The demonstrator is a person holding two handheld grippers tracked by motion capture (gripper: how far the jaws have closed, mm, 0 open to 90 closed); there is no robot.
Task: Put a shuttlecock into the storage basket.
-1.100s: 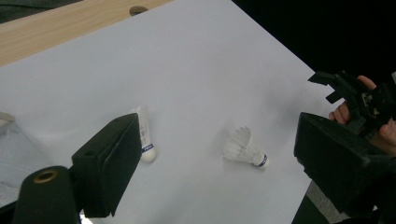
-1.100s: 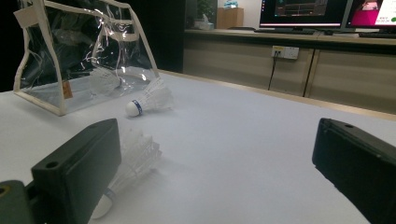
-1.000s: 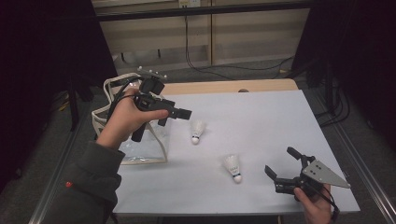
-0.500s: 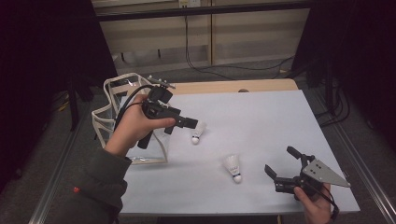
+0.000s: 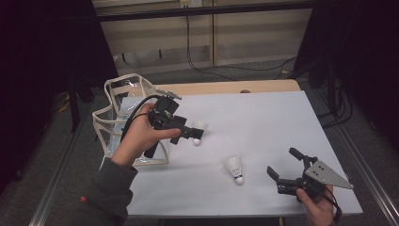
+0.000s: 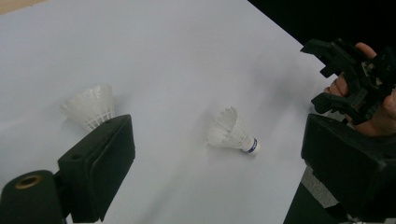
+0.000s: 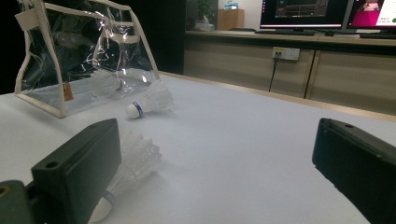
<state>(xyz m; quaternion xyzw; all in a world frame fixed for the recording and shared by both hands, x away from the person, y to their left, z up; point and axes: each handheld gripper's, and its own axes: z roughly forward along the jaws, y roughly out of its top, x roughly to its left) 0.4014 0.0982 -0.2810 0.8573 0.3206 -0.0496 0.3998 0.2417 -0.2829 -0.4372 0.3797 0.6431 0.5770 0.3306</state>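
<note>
Two white shuttlecocks lie on the white table point(image 5: 263, 117). One shuttlecock point(image 5: 200, 132) rests just right of my left gripper point(image 5: 173, 141), which is open with nothing between its jaws. The other shuttlecock point(image 5: 234, 168) lies nearer the front, left of my right gripper point(image 5: 284, 163), also open and holding nothing. In the left gripper view, the near shuttlecock point(image 6: 232, 135) shows between the jaws and the far shuttlecock point(image 6: 91, 107) sits behind the left jaw. In the right gripper view, one shuttlecock point(image 7: 133, 161) lies partly hidden behind the left jaw.
A clear plastic bag point(image 5: 120, 117) with cream trim stands open at the table's left edge. The right gripper view shows a shuttlecock point(image 7: 105, 81) inside the bag point(image 7: 60, 56). A wooden strip point(image 5: 235, 87) runs along the table's far edge.
My left gripper has moved right and nearer, away from the bag and up to the far shuttlecock. The right gripper and both shuttlecocks have stayed put.
</note>
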